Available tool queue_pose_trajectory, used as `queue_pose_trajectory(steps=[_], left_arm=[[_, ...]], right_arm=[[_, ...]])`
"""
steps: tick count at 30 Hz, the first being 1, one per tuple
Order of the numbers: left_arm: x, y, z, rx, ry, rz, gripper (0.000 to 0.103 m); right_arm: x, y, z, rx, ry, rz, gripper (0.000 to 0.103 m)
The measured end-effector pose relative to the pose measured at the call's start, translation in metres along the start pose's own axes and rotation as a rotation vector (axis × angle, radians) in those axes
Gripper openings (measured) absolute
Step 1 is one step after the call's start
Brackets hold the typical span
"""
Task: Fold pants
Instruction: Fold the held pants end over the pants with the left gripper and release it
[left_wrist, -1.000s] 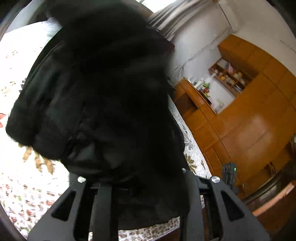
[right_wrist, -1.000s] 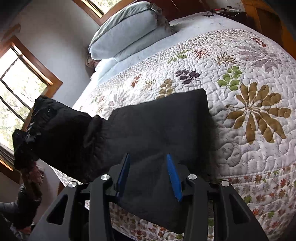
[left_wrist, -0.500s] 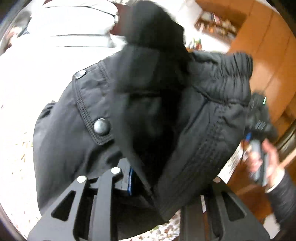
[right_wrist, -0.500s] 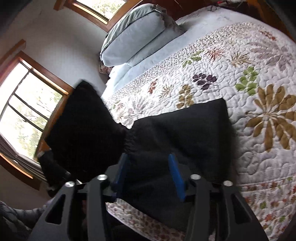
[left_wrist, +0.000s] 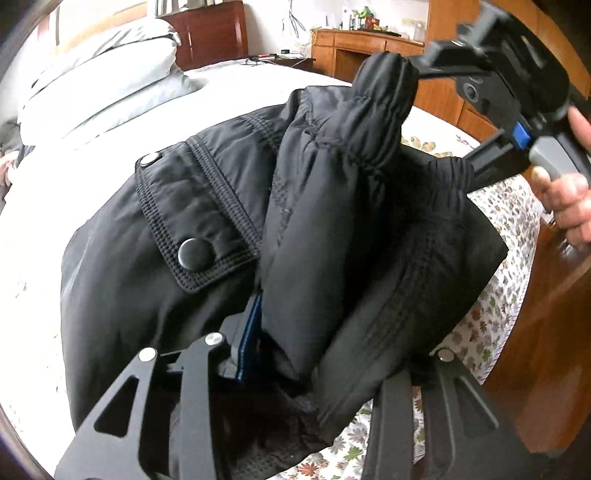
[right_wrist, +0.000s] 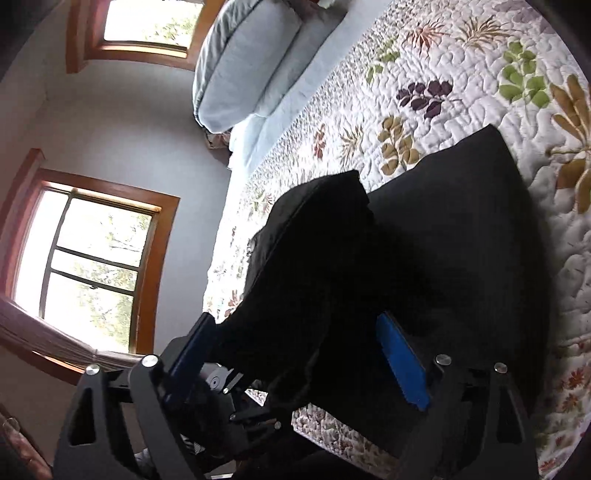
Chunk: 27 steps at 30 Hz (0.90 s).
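Your left hand-held gripper (left_wrist: 291, 354) is clamped on a bunched fold of the black pants (left_wrist: 207, 236), one blue pad (left_wrist: 248, 332) pressed against the fabric. The pants hang lifted above the quilted bed (left_wrist: 506, 266), pocket flap and snap button (left_wrist: 192, 251) facing the camera; no brand or writing is legible. Your right hand-held gripper (right_wrist: 295, 350) has its blue pads (right_wrist: 402, 365) spread apart around the raised waistband, not pinching. The rest of the pants (right_wrist: 454, 236) lies folded flat on the floral quilt (right_wrist: 461, 66).
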<state>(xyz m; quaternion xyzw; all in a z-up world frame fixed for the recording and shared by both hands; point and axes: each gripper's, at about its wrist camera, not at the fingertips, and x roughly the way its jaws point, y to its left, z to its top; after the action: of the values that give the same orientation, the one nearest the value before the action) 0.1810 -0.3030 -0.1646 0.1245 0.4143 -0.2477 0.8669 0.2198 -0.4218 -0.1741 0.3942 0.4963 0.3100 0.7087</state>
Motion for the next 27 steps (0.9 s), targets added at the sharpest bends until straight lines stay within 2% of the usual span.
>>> queue_pose_trajectory(steps=[3, 8, 10, 11, 13, 14, 16, 19, 22, 27], left_arm=[[-0.002, -0.002, -0.015, 0.043, 0.002, 0.019, 0.041], [-0.003, -0.002, -0.02, 0.054, 0.004, 0.037, 0.05], [-0.005, -0.002, -0.021, 0.052, 0.007, 0.034, 0.064], [-0.005, -0.003, -0.023, 0.055, 0.009, 0.043, 0.067], [-0.007, -0.005, -0.027, 0.066, 0.006, 0.06, 0.078], [-0.008, -0.005, -0.028, 0.066, 0.008, 0.062, 0.079], [-0.01, -0.004, -0.029, 0.057, 0.013, 0.057, 0.082], [-0.017, 0.0, -0.03, 0.035, 0.014, 0.047, 0.084], [-0.023, 0.003, -0.031, 0.027, 0.015, 0.041, 0.085], [-0.033, 0.003, -0.032, 0.03, 0.015, 0.047, 0.085]], right_arm=[[0.011, 0.005, 0.004, 0.018, 0.008, 0.027, 0.09], [0.027, 0.007, 0.013, 0.045, 0.034, -0.009, 0.092], [0.033, 0.006, 0.013, 0.043, 0.047, -0.031, 0.09], [0.035, 0.004, 0.013, 0.042, 0.054, -0.044, 0.088], [0.04, 0.002, 0.013, 0.04, 0.063, -0.07, 0.075], [0.043, -0.001, 0.012, 0.037, 0.065, -0.086, 0.07], [0.044, -0.007, 0.009, 0.036, 0.064, -0.099, 0.052], [0.045, -0.014, 0.006, 0.037, 0.045, -0.097, 0.034], [0.043, -0.018, 0.004, 0.03, 0.033, -0.087, 0.028], [0.04, -0.017, 0.002, 0.018, 0.017, -0.078, 0.024]])
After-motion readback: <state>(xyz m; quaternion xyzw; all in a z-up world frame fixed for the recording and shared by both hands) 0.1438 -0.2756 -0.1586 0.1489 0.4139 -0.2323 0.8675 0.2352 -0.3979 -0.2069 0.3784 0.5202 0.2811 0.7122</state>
